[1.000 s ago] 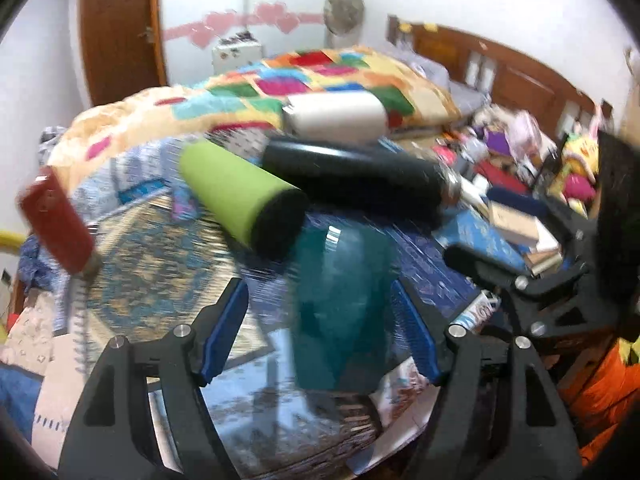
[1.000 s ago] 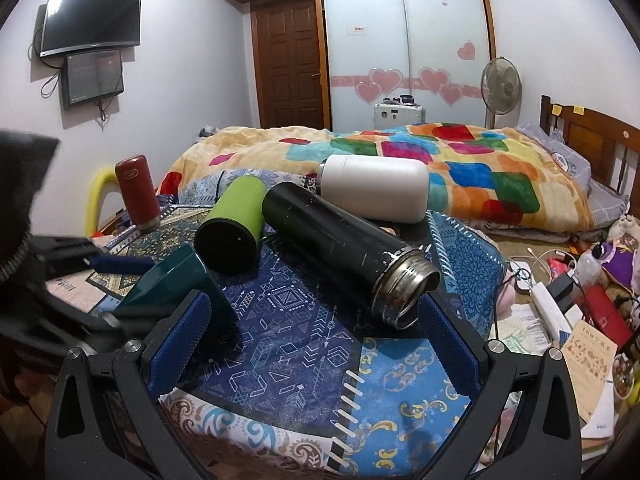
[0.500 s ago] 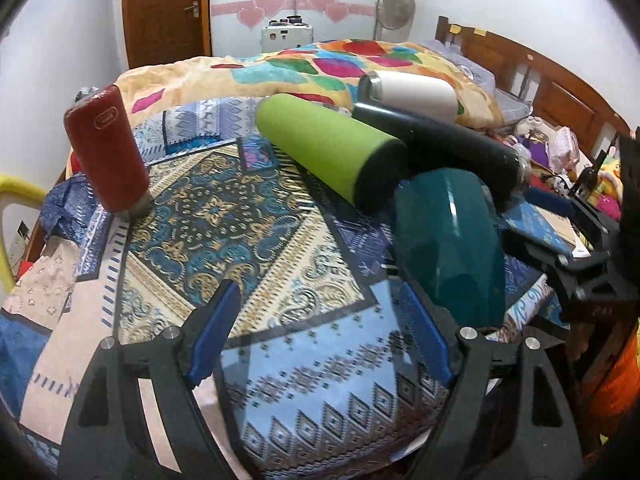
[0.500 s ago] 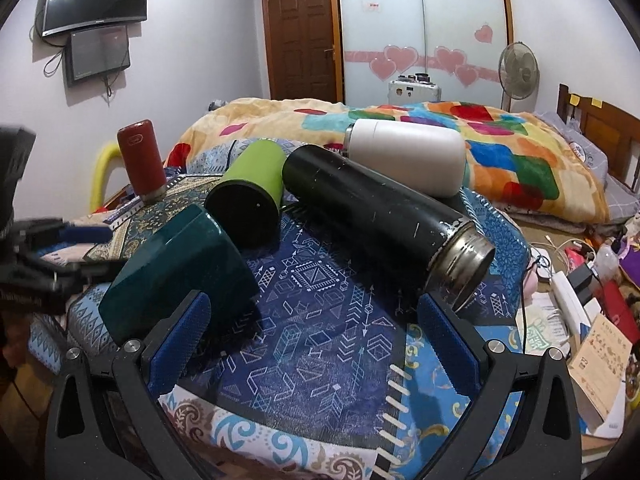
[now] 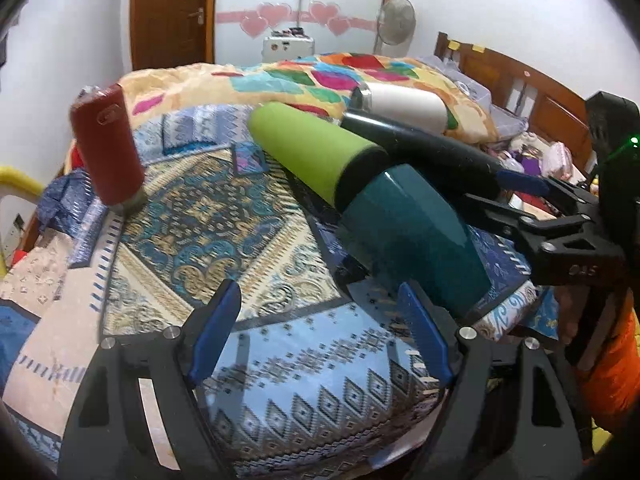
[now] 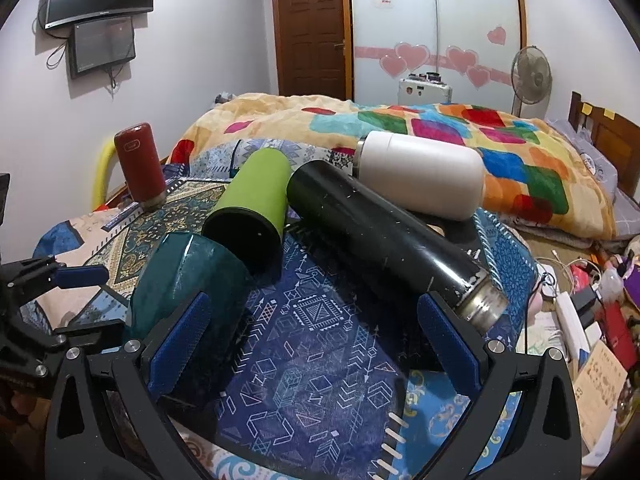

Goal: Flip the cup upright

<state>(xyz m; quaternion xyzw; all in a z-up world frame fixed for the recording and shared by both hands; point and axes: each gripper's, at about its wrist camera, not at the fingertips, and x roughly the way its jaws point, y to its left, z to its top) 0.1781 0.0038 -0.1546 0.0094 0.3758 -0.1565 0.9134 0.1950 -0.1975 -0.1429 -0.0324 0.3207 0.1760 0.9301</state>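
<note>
A dark teal cup [image 5: 416, 236] lies on its side on the patterned cloth, also in the right wrist view [image 6: 184, 280]. A lime green cup [image 5: 316, 152] lies on its side behind it, touching it, with its dark open mouth toward the teal cup [image 6: 248, 204]. My left gripper [image 5: 316, 332] is open and empty, with the teal cup just beyond its right finger. My right gripper [image 6: 308, 348] is open and empty, with the teal cup by its left finger.
A black flask [image 6: 384, 236] and a white flask [image 6: 420, 172] lie on their sides. A red bottle [image 5: 108, 144] stands at the left. The table edge is close in front. A bed with a colourful quilt [image 6: 440, 128] lies behind. Clutter lies on the floor at right.
My left gripper has swung left, so the teal cup is no longer between its fingers. The teal cup has tipped over and now lies on its side. My right gripper has moved forward slightly.
</note>
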